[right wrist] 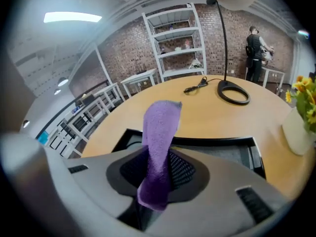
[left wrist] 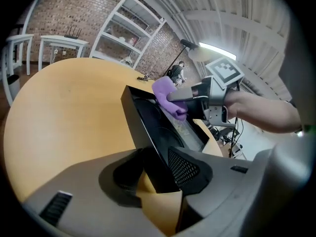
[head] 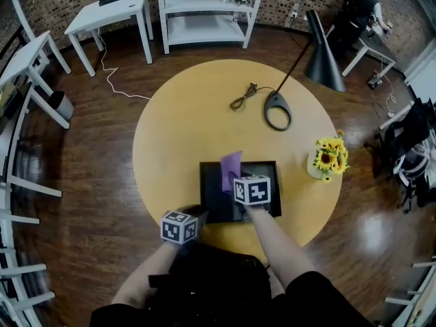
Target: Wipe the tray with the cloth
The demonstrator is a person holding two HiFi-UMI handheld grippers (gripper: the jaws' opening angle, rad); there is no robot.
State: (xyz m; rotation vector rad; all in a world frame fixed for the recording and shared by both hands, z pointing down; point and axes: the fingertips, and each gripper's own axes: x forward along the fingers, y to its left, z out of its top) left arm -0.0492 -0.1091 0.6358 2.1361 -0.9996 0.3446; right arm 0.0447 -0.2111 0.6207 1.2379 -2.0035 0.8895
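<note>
A black tray [head: 267,172] lies on the near side of the round yellow table [head: 170,135]. My left gripper [head: 197,216] is at the tray's near left corner. In the left gripper view the tray's wall [left wrist: 140,127] runs between the left gripper's [left wrist: 158,177] jaws, which are shut on it. My right gripper [head: 238,181] is over the tray's middle, shut on a purple cloth [head: 231,163]. The cloth [right wrist: 159,132] sticks up in a strip from between the right gripper's [right wrist: 158,174] jaws, above the tray [right wrist: 222,143]. The left gripper view shows the cloth [left wrist: 167,95] held over the tray.
A black floor-style lamp base [head: 278,111] with its cable [head: 244,98] lies on the table's far side, and its shade [head: 325,60] hangs over the right. A vase of sunflowers [head: 330,158] stands right of the tray. White tables and shelving stand behind; a person [head: 361,11] is at the back right.
</note>
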